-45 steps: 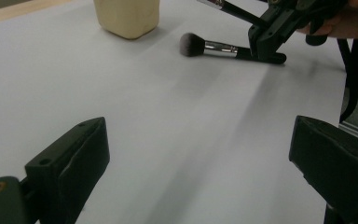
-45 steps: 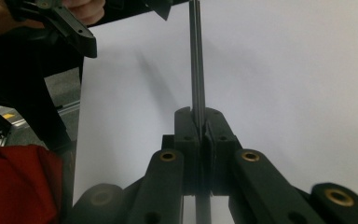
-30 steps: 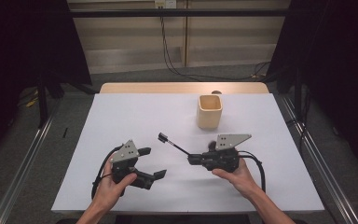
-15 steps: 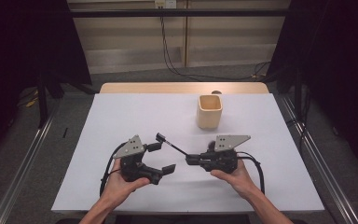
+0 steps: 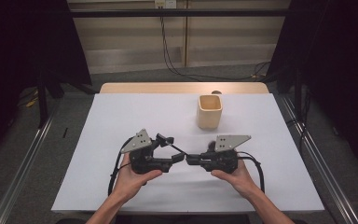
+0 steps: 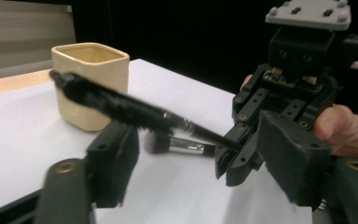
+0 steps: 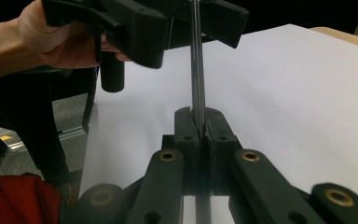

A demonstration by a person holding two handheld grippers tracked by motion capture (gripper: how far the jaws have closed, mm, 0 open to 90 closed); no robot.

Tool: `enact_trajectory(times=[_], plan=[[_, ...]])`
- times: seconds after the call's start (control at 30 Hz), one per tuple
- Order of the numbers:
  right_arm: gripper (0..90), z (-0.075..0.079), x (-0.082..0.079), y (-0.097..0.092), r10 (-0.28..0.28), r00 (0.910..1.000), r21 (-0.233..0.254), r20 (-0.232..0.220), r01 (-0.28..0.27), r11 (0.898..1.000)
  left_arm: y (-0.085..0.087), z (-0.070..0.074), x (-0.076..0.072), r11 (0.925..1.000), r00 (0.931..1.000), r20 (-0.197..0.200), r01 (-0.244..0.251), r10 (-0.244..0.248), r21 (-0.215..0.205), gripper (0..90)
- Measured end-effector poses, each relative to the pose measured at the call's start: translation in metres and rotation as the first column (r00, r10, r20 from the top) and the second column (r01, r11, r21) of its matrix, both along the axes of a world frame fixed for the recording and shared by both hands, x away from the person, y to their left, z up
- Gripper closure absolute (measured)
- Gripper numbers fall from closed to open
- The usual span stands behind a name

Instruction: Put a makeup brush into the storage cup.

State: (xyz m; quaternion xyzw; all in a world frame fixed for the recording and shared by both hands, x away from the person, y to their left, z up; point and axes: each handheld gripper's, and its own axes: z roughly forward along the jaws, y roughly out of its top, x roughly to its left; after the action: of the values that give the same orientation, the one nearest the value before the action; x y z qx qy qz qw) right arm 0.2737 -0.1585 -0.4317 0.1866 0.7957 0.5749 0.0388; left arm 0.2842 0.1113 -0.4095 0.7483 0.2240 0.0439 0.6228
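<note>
We should bring the left gripper (image 5: 173, 150) squarely around the brush (image 6: 121, 105) near its bristles and squeeze only once the shaft is centred. Its jaws have just been closing, seemingly not yet pressing the brush between them. The right gripper (image 7: 198, 127) clamps the handle, near the tabletop's (image 5: 121, 112) front edge; the cup (image 5: 209, 111) stands toward the back.

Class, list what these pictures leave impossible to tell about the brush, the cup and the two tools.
1. Cup contents: its own wall hides the bottom in the high view and the left gripper view.
2. Brush bristles: blurred in the left gripper view, too small in the high view.
3. Left tool: its jaws have just been closing around the brush; contact is blurred.
4. Brush handle end: hidden inside the shut right tool.
</note>
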Motion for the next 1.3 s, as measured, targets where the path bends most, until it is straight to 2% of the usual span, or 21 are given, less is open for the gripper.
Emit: enact_trajectory(times=[0.2,0.23,0.37,0.53,0.77,1.13,1.3], plan=[[86.3,-0.0020,0.0015,-0.0020,-0.012,0.9999,0.006,-0.004,0.012,1.000,0.0014,-0.0014,0.0025,0.9997,0.9997,-0.020,0.013,-0.013,-0.021,51.7],[86.3,-0.0020,0.0017,-0.0022,-0.013,0.9999,0.007,-0.003,0.013,1.000,0.0025,-0.0010,0.0024,0.9997,0.9998,-0.018,0.003,-0.004,-0.023,54.6],[86.2,-0.0026,0.0014,-0.0028,-0.013,0.9999,0.005,-0.006,0.013,1.000,0.0068,-0.0003,0.0036,0.9983,0.9994,-0.035,0.003,-0.005,-0.057,60.6],[86.2,-0.0046,0.0017,-0.0015,-0.004,0.9999,0.002,-0.012,0.004,1.000,0.0077,-0.0023,0.0046,0.9976,0.9978,-0.064,0.013,-0.017,-0.068,70.9],[85.9,-0.0072,0.0016,-0.0012,0.005,1.0000,-0.019,-0.006,-0.005,1.000,0.0079,-0.0010,0.0044,0.9957,0.9945,-0.090,0.047,-0.054,-0.080,76.0],[85.4,-0.0096,-0.0006,0.0034,0.007,1.0000,-0.043,-0.002,-0.007,0.999,-0.0001,0.0057,0.0039,0.9927,0.9924,-0.091,0.074,-0.082,-0.095,83.4],[78.2,-0.0090,0.0000,0.0011,-0.020,0.9998,-0.028,-0.005,0.020,0.999,0.0005,0.0063,0.0035,0.9916,0.9914,-0.091,0.085,-0.094,-0.098,85.4]])
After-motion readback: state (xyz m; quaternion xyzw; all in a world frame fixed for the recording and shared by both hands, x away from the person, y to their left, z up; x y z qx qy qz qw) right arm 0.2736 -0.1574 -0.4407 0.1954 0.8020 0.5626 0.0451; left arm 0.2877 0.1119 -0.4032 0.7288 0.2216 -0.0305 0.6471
